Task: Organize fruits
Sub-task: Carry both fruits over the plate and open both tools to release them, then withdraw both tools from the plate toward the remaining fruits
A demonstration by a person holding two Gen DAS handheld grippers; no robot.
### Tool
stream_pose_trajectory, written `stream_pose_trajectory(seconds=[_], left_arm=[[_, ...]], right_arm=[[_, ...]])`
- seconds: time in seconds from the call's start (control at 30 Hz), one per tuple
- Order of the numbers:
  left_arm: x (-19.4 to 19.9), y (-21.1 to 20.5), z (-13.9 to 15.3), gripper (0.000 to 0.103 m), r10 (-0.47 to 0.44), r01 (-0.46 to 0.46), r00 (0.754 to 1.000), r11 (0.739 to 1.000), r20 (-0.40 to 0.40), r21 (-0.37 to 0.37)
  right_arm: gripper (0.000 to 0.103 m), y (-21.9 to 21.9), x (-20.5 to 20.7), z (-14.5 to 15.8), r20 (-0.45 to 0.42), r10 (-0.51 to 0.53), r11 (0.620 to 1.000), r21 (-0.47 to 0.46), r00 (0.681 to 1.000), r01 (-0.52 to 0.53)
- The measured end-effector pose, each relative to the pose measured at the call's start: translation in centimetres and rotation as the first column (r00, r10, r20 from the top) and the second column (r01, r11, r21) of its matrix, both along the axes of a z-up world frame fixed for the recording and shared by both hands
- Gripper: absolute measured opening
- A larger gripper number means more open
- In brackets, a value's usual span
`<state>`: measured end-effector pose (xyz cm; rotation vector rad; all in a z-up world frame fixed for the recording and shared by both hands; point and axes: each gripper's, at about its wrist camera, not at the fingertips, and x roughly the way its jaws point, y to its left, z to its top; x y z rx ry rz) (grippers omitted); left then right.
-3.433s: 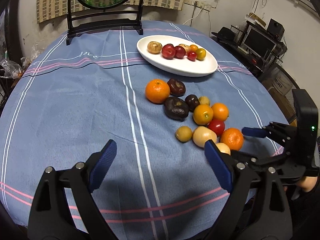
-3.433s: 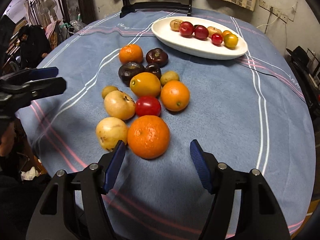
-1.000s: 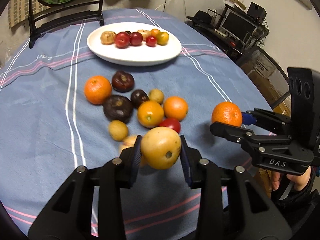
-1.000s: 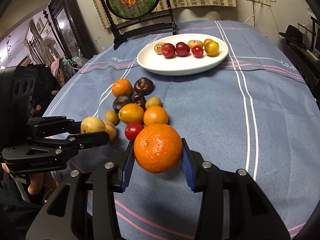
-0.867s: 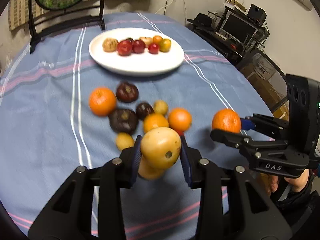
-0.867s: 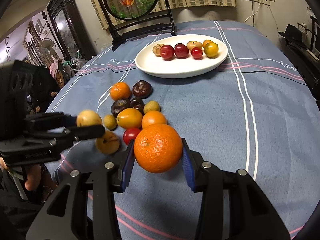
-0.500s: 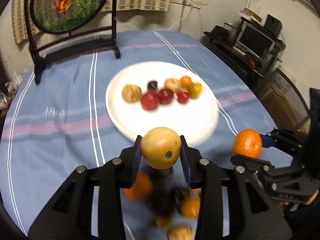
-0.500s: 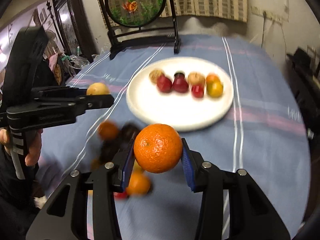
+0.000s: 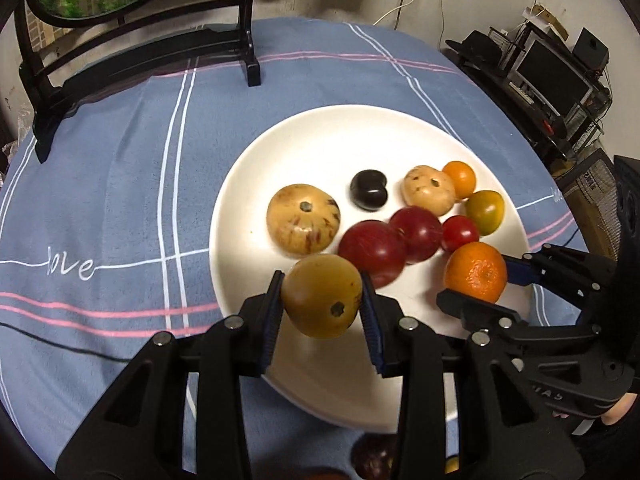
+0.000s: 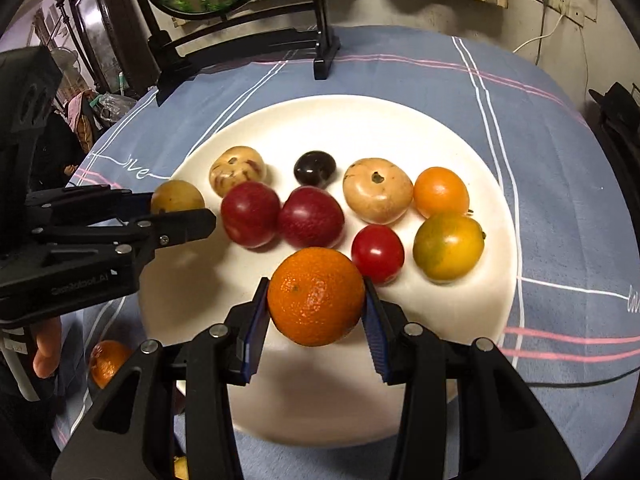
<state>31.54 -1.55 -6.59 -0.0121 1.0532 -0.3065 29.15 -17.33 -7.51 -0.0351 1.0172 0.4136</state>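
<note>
My left gripper (image 9: 322, 314) is shut on a yellow round fruit (image 9: 322, 296) and holds it over the near left part of the white plate (image 9: 320, 132). My right gripper (image 10: 316, 316) is shut on an orange (image 10: 316, 296) and holds it over the plate's near middle (image 10: 340, 120). The plate holds several fruits: two red ones (image 10: 280, 214), a cherry tomato (image 10: 378, 254), a dark one (image 10: 315, 168), tan ones and small orange ones. Each gripper shows in the other's view, the right one with its orange (image 9: 476, 272), the left one with its yellow fruit (image 10: 176, 198).
The plate lies on a blue striped tablecloth (image 9: 120, 168). A black wooden stand (image 9: 140, 52) with a round screen stands at the far edge. Loose fruit stays on the cloth near me, an orange (image 10: 106, 362) and a dark fruit (image 9: 374, 454). Electronics shelves (image 9: 560, 76) stand to the right.
Both grippers, each holding its fruit, have moved forward from the loose fruit pile to above the white plate, which now fills both views.
</note>
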Motion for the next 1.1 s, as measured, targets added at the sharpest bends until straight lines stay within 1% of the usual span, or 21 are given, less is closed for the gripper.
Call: stream_pose_trajectory(seconds=[0.07, 0.1, 0.13, 0.17, 0.2, 0.23, 0.27, 0.33, 0.4, 0.47, 0.5, 0.6, 0.67, 0.73, 0.8, 0.87, 1.0, 1.1], left_arm=[[0.3, 0.0, 0.0, 0.038, 0.007, -0.007, 1.000, 1.000, 0.006, 0.001], [0.5, 0.1, 0.1, 0.039, 0.012, -0.012, 1.000, 1.000, 0.004, 0.000], [0.7, 0.1, 0.1, 0.044, 0.018, -0.018, 1.000, 1.000, 0.000, 0.001], [0.6, 0.3, 0.4, 0.067, 0.028, -0.028, 1.000, 1.000, 0.007, -0.005], [0.3, 0.6, 1.0, 0.081, 0.040, -0.040, 0.999, 0.999, 0.029, -0.022], [-0.3, 0.8, 1.6, 0.081, 0.048, -0.046, 0.998, 0.998, 0.050, -0.034], [-0.9, 0.9, 2.1, 0.081, 0.045, -0.043, 0.997, 0.998, 0.060, -0.036], [-2.7, 1.2, 3.5, 0.081, 0.045, -0.042, 0.995, 0.999, 0.093, -0.031], [-4.9, 1.4, 4.6, 0.087, 0.051, -0.048, 0.991, 0.999, 0.126, -0.023], [-8.1, 1.5, 5.5, 0.090, 0.077, -0.078, 0.985, 0.997, 0.157, -0.005], [-9.1, 1.6, 5.7, 0.091, 0.085, -0.085, 0.983, 0.996, 0.161, -0.006], [-13.8, 1.3, 5.9, 0.091, 0.115, -0.111, 0.979, 0.993, 0.171, -0.031], [-16.2, 1.2, 5.6, 0.091, 0.113, -0.107, 0.979, 0.993, 0.168, -0.046], [-17.7, 1.0, 5.2, 0.091, 0.099, -0.095, 0.981, 0.995, 0.166, -0.037], [-19.0, 0.8, 5.0, 0.091, 0.078, -0.076, 0.983, 0.997, 0.168, -0.018], [-19.9, 0.8, 4.7, 0.091, 0.069, -0.069, 0.984, 0.998, 0.166, -0.009], [-21.0, 1.1, 4.4, 0.091, 0.070, -0.067, 0.987, 0.997, 0.147, -0.028], [-21.5, 1.2, 4.5, 0.091, 0.068, -0.065, 0.987, 0.998, 0.149, -0.028]], right_arm=[[0.045, 0.1, 0.0, 0.1, 0.011, -0.003, 1.000, -0.004, 1.000, 0.003], [0.048, 0.4, 0.1, 0.0, 0.015, 0.000, 1.000, -0.010, 1.000, 0.000], [0.058, 0.6, 0.1, 0.2, 0.027, 0.004, 1.000, -0.016, 1.000, -0.003], [0.062, 0.8, 0.0, 0.4, 0.044, -0.001, 1.000, -0.026, 0.999, 0.002], [0.066, 0.9, -0.4, 0.9, 0.080, -0.016, 0.998, -0.057, 0.997, 0.020], [0.066, 1.1, -0.9, 1.5, 0.111, -0.022, 0.995, -0.092, 0.994, 0.033], [0.066, 1.1, -1.3, 2.0, 0.128, -0.021, 0.994, -0.106, 0.992, 0.035], [0.067, 0.8, -2.8, 3.2, 0.150, -0.022, 0.994, -0.106, 0.988, 0.038], [0.067, 0.3, -4.5, 3.9, 0.148, -0.030, 0.995, -0.094, 0.989, 0.045], [0.067, -0.3, -6.9, 4.2, 0.129, -0.047, 0.996, -0.066, 0.991, 0.056], [0.067, -0.6, -8.2, 4.3, 0.126, -0.063, 0.996, -0.060, 0.990, 0.071], [0.067, -0.8, -11.5, 4.6, 0.154, -0.097, 0.993, -0.057, 0.983, 0.107], [0.068, -1.4, -13.6, 4.5, 0.174, -0.140, 0.987, -0.054, 0.975, 0.151], [0.068, -1.9, -15.2, 4.4, 0.167, -0.167, 0.984, -0.028, 0.972, 0.174], [0.068, -2.1, -15.7, 4.5, 0.142, -0.166, 0.986, -0.002, 0.976, 0.168], [0.068, -2.0, -16.5, 4.7, 0.143, -0.166, 0.986, 0.002, 0.976, 0.167], [0.068, -1.7, -17.4, 5.3, 0.153, -0.164, 0.986, 0.017, 0.975, 0.163], [0.068, -1.2, -17.9, 5.4, 0.155, -0.152, 0.988, 0.010, 0.976, 0.152]])
